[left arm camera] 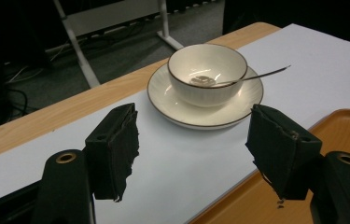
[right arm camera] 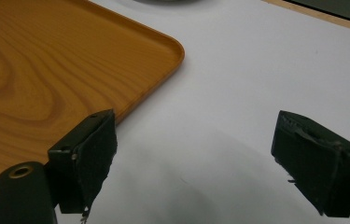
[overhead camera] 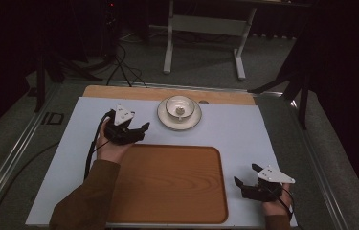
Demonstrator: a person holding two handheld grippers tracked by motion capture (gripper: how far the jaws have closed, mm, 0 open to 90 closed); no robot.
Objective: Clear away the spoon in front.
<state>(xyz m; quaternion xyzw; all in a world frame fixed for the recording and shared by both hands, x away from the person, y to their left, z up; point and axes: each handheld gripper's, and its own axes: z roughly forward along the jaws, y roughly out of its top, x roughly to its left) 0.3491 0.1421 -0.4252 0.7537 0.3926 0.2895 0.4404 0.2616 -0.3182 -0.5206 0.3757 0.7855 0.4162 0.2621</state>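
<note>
Over on the left, the left hand-held gripper (overhead camera: 137, 130) hangs just above the white-covered surface (overhead camera: 244, 129), beside the far left corner of the wooden tray (overhead camera: 167, 184), its jaws spread wide with nothing between them. It points toward the bowl (overhead camera: 180, 107), which sits on a saucer (overhead camera: 179, 122) near the far edge of the surface, a little ahead and to the right of that hand-held gripper and clear of it. In the left gripper view the bowl (left arm camera: 207, 72) lies between and beyond the two black jaws, with a metal spoon (left arm camera: 238, 78) resting in it, the handle sticking out over the rim toward the right. The tray lies flat in the middle, nearer the person, with nothing on it, apart from the saucer. Over on the right, the right hand-held gripper (overhead camera: 247, 179) rests low near the tray's near right corner, jaws likewise spread wide and holding nothing; its own view shows the tray's rounded corner (right arm camera: 163, 51) just off its left jaw and bare white covering between the two.
</note>
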